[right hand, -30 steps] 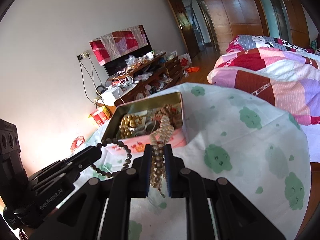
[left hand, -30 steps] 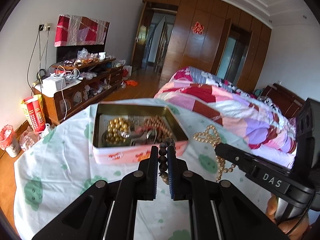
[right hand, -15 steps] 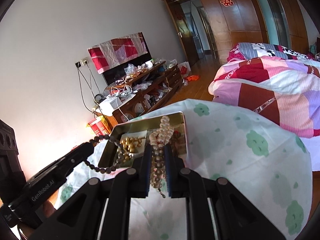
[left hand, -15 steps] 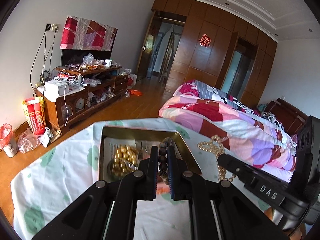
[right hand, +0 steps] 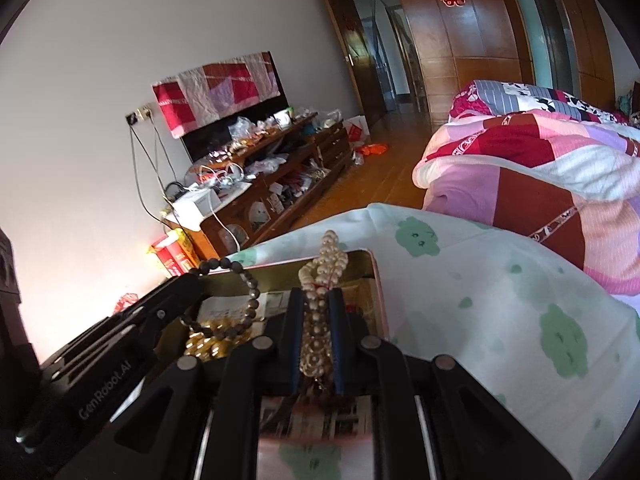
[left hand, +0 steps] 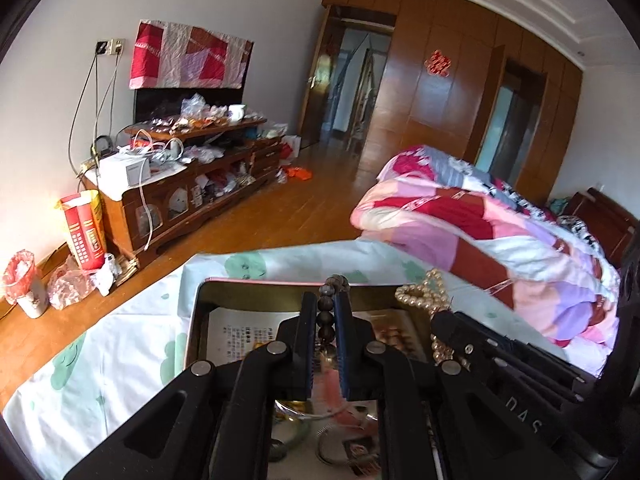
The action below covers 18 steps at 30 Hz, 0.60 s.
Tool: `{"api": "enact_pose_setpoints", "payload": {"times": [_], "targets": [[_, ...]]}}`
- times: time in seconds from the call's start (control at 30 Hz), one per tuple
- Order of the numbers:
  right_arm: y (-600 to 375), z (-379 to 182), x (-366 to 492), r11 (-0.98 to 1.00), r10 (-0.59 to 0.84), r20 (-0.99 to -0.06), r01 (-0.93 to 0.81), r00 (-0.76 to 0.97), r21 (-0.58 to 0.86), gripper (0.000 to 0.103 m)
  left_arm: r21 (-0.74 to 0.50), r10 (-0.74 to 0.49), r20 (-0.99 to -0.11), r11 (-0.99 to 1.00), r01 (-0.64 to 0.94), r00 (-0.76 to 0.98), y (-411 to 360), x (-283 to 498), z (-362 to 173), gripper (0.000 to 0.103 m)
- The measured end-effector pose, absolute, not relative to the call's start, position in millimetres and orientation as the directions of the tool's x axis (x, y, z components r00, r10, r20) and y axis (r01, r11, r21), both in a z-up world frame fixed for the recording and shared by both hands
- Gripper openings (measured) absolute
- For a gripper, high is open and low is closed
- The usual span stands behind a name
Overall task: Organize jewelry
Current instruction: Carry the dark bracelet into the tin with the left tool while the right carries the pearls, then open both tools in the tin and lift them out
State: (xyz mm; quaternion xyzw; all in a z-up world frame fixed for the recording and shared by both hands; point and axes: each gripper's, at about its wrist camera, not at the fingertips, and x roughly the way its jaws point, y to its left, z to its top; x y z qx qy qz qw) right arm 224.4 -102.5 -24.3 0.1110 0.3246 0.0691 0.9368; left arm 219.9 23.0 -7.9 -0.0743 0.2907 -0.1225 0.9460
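My left gripper (left hand: 323, 300) is shut on a dark bead bracelet (left hand: 325, 316), which also shows as a loop in the right wrist view (right hand: 248, 292). My right gripper (right hand: 316, 296) is shut on a cream pearl necklace (right hand: 320, 272), whose loops show in the left wrist view (left hand: 424, 294). Both grippers hang over an open pink tin box (left hand: 200, 312) (right hand: 378, 300) on the table. The tin holds gold beads (right hand: 208, 340), paper and other jewelry, partly hidden by the fingers.
The table has a white cloth with green prints (right hand: 520, 320). A bed with a patchwork quilt (left hand: 480, 232) lies right. A cluttered wooden cabinet (left hand: 192, 188) stands along the left wall across a wooden floor.
Both grippers moved forward, each with its jewelry, and now sit over the tin. The tin fills the lower part of both views.
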Motion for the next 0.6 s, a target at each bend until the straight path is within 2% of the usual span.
{"api": "enact_pose_setpoints", "payload": {"times": [0.17,0.37,0.6], "targets": [[-99,-38,239,0.973,0.177,-0.615,-0.045,0.768,0.225,0.015,-0.156,-0.211,-0.585,0.977,0.146,0.783,21,229,-24,0.008],[-97,-53,243,0.978,0.170,-0.649,-0.046,0.742,0.203,0.015,0.027,-0.066,-0.593,0.994,0.102,0.803,6,228,-33,0.008],[-96,-55,244,0.984,0.149,-0.648,-0.047,0.747,0.173,0.015,0.051,-0.037,-0.595,0.995,0.084,0.803,9,229,-35,0.008]]}}
